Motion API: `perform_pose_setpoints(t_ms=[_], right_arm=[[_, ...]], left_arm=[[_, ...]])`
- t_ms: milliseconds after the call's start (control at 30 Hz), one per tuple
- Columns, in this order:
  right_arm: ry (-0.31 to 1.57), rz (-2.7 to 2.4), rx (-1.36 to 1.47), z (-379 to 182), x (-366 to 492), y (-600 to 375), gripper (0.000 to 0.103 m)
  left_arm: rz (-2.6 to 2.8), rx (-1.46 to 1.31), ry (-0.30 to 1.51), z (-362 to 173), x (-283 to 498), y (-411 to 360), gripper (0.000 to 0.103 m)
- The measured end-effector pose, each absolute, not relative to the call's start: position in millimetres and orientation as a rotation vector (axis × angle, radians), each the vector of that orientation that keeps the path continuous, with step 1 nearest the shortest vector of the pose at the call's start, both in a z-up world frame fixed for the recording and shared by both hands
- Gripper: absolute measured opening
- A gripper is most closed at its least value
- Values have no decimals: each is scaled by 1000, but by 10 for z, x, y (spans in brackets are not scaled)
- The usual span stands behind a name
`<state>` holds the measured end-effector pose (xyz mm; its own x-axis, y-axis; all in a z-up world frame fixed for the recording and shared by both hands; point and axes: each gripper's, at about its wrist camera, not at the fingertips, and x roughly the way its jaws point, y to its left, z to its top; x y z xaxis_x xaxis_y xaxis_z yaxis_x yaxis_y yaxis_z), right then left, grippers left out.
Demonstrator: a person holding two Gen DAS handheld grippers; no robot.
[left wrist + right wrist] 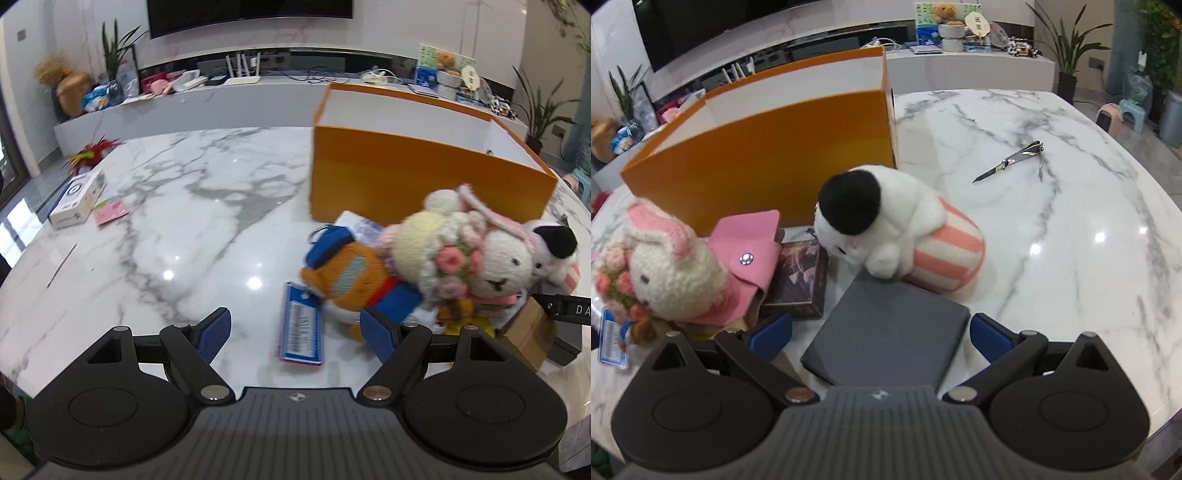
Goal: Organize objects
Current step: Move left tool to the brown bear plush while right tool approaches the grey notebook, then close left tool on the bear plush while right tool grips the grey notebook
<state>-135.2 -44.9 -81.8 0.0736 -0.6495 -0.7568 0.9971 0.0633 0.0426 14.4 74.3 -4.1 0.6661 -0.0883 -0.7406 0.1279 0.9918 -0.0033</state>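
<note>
Orange box (424, 173), open-topped, standing on marble table (184, 221); taken as landmark. Clutter heaped against its near wall.

Left of heap, in front of box: blue card packet (301, 328) lying flat, thin, likely hard to pinch off polished stone. Beside it, orange plush in blue cap (351, 277), on its side. Soft, light, squashes readily; best taken across the body. Left gripper (295, 328) hovering over the packet, fingers spread wide, nothing between them.

Centre, just before box: knitted rabbit with flower wreath (665, 273), leaning on pink snap pouch (750, 254). Yarn grippy, no breakage risk; grip the head or torso.

Right of that: dark patterned box (798, 284), stiff; white plush with black patch (871, 218) on striped cup, soft.

Nearest: dark grey flat case (890, 332), rigid, smooth, probably slippery; edge hold needed. Right gripper (881, 336) straddling it, fingers apart, not visibly pressing.

Far right of box, well apart: nail clippers (1015, 162), small, metal.
</note>
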Motion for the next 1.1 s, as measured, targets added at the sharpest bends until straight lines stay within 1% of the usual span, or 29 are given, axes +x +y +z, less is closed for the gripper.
perform_pose_setpoints(t_ms=[133, 267, 300, 367, 467, 567, 900, 1033, 1100], right_arm=[[667, -1412, 705, -856, -1417, -472, 102], [665, -1427, 759, -905, -1540, -499, 100], [661, -1419, 767, -911, -1556, -495, 95], [653, -1399, 777, -915, -1573, -481, 93], [667, -1398, 766, -917, -1554, -470, 93], [689, -1404, 752, -921, -1521, -467, 97], [688, -1420, 765, -925, -1534, -497, 101], [687, -1424, 766, -927, -1529, -499, 102], [687, -1425, 765, -927, -1528, -504, 102]], left_arm=[[-137, 57, 855, -112, 156, 819, 91], [-175, 88, 849, -138, 166, 729, 91], [-185, 109, 847, -152, 173, 693, 91], [-198, 146, 837, -173, 186, 625, 91], [-270, 151, 809, -142, 187, 552, 91], [-337, 117, 792, -108, 226, 501, 91], [-387, -158, 893, -318, 522, 569, 92], [-367, -323, 950, -429, 772, 624, 92], [-359, -439, 1008, -554, 870, 667, 92]])
